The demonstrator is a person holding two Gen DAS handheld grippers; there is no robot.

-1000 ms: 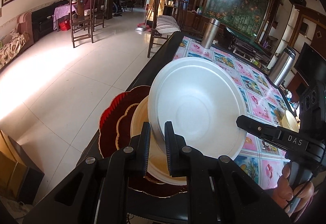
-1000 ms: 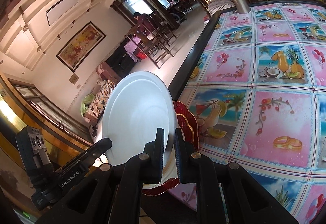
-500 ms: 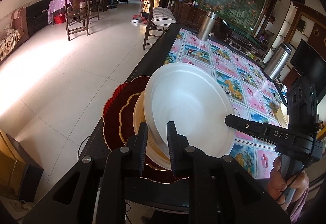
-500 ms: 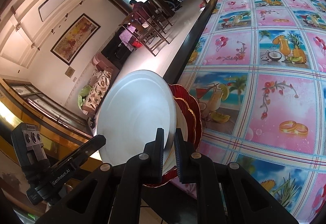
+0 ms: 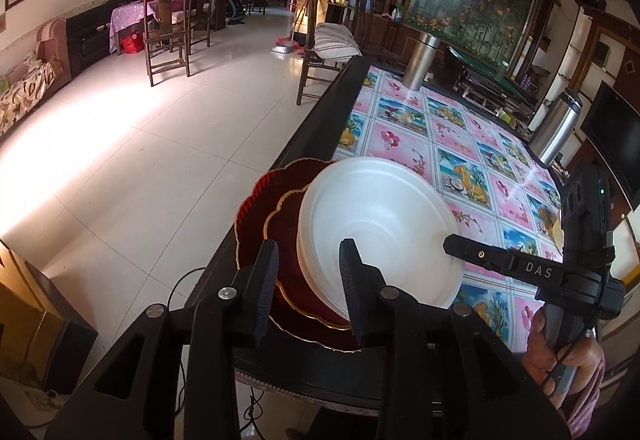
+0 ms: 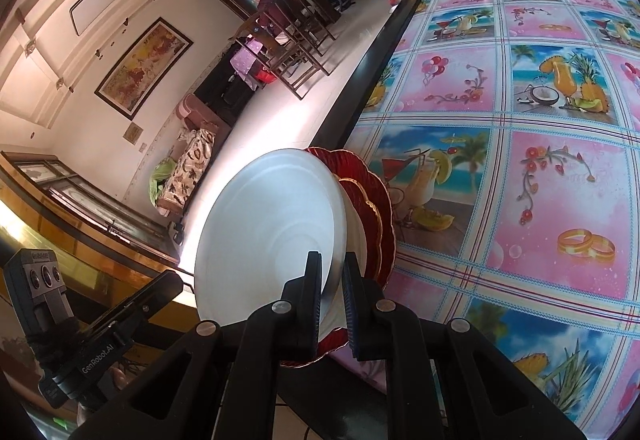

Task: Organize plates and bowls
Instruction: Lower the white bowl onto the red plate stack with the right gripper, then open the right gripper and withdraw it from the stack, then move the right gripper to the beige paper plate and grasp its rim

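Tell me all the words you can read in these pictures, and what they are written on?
"DAS": on the black arm of the right gripper, left wrist view.
"GenRobot.AI": on the black arm of the left gripper, right wrist view.
Small label atop that gripper's camera box: too small to read.

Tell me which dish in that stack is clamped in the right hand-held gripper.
The white bowl on top: the right hand-held gripper pinches its rim. The two gold-edged red plates beneath it sit outside the jaws, unheld.
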